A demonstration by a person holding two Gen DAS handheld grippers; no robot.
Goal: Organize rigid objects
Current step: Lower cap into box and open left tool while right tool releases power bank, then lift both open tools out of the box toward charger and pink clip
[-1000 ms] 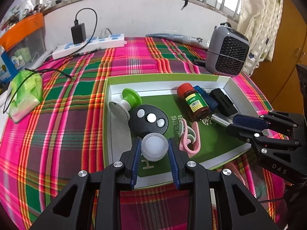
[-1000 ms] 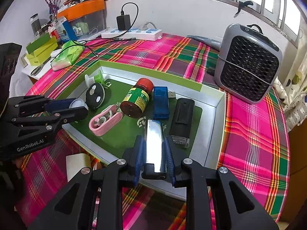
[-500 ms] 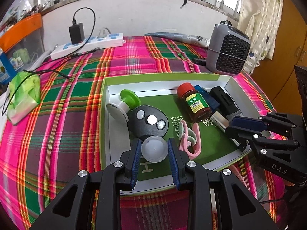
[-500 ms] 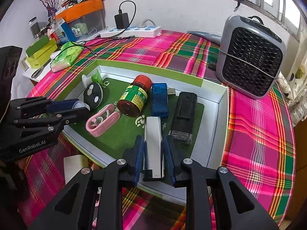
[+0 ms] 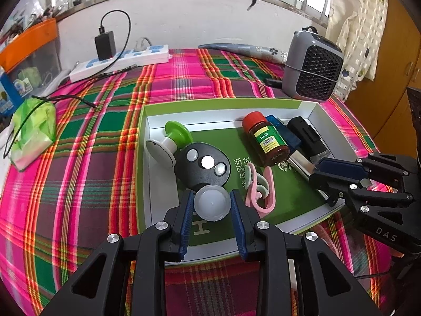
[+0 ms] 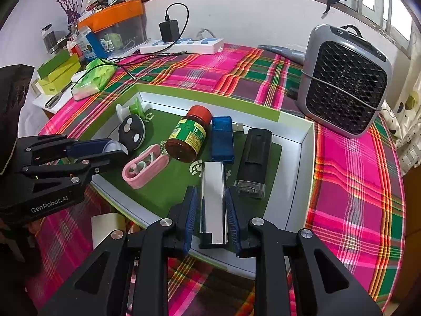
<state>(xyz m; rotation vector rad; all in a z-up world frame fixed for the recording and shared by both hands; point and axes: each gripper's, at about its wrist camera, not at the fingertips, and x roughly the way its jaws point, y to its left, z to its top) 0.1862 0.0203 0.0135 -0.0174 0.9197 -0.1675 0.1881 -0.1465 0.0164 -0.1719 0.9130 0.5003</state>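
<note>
Tray (image 5: 313, 110): pill bottle (image 5: 265, 139), blue stick (image 6: 222, 138), black stick (image 6: 254, 158), pink clip (image 5: 259, 188), black disc (image 5: 202, 167).
Left tool (image 5: 211, 212): clamps white dome (image 5: 212, 205).
Right tool (image 6: 211, 216): clamps silver bar (image 6: 212, 200).

Bright window daylight, fisheye-warped edges, sharp

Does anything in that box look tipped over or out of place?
The red-capped brown pill bottle lies on its side in the green-lined white box, among other loose items. Nothing looks spilled or broken.
</note>
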